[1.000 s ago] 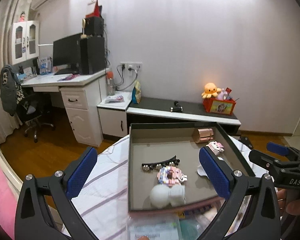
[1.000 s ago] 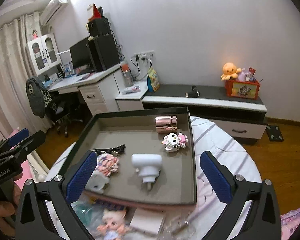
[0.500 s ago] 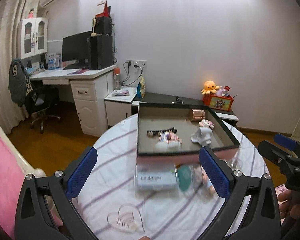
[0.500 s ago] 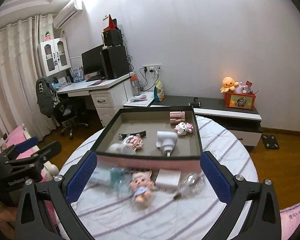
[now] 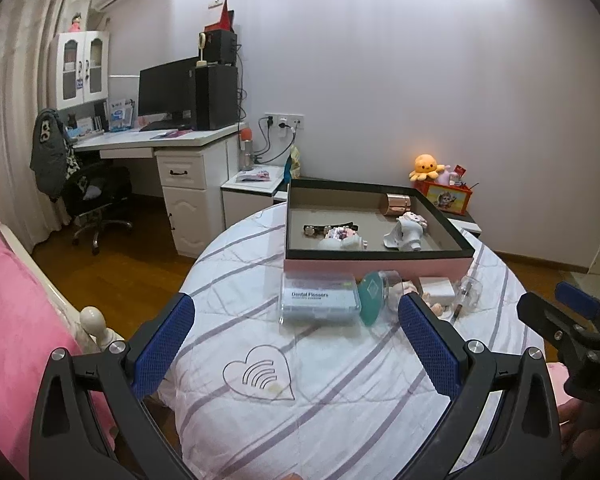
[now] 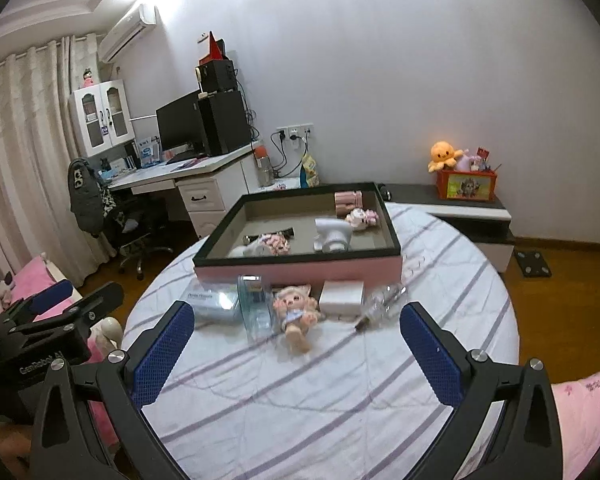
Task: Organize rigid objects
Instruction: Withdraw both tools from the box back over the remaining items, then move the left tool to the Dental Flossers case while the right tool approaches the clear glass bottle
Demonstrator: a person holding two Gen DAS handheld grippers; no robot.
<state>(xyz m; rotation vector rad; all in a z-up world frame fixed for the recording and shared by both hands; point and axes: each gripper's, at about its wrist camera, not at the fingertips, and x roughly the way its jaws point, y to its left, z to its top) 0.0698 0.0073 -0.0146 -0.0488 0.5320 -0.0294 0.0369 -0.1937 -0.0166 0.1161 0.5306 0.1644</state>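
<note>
1. The tray (image 6: 300,270), pink-walled with a dark rim, sits at the far side of the round table (image 6: 340,400). Inside lie a white gadget (image 6: 334,236), a rose-gold cylinder (image 6: 348,200), a small block figure (image 6: 362,216) and a hair clip (image 5: 328,229).
2. Just in front of the tray, on the striped cloth, wait the dental flosser box (image 5: 320,300), a round teal-lidded case (image 5: 374,294), a doll (image 6: 296,308), a white box (image 6: 342,296) and a clear bulb-like piece (image 6: 382,302).
3. A second ago both cameras were close over the tray; now both have pulled back, and the whole table shows.
4. The left gripper (image 5: 296,336) and right gripper (image 6: 296,340) hang spread wide, holding nothing.
5. Judged from this, a drop-off is finished and five items outside remain to fetch.
</note>
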